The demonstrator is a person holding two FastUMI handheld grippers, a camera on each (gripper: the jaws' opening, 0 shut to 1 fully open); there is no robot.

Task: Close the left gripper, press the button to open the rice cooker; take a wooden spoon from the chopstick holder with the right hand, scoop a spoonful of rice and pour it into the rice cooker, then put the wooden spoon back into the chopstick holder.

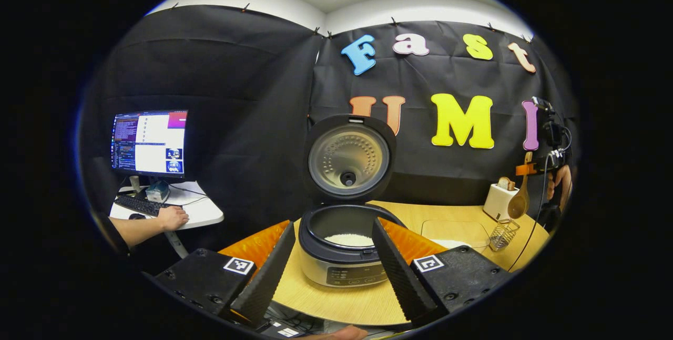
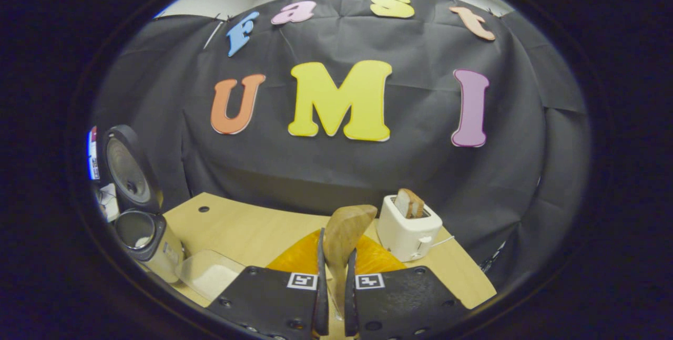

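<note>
A: At six o'clock in the right gripper view, the right tool [image 2: 334,298] has both fingers pressed on the wooden spoon [image 2: 344,232], bowl upward, handle running down between them.

B: And the left tool [image 1: 331,266]?

A: Its fingers stand well apart with nothing between them, in front of the rice cooker [image 1: 344,256]. The cooker's lid [image 1: 348,158] is up, and white rice lies in the pot.

B: Where does the spoon go?

A: Back into the wire chopstick holder [image 1: 503,234], at four o'clock in the left gripper view; the spoon hangs just above it there.

B: How will it handle?

A: Light and stiff, I'd judge, and smooth enough to twist in the grip. Holding it on the handle below the bowl looks right; lower it handle-first, since the holder seems light and could tip. The toaster [image 2: 407,229] stands near on the bench [image 2: 252,229].
</note>
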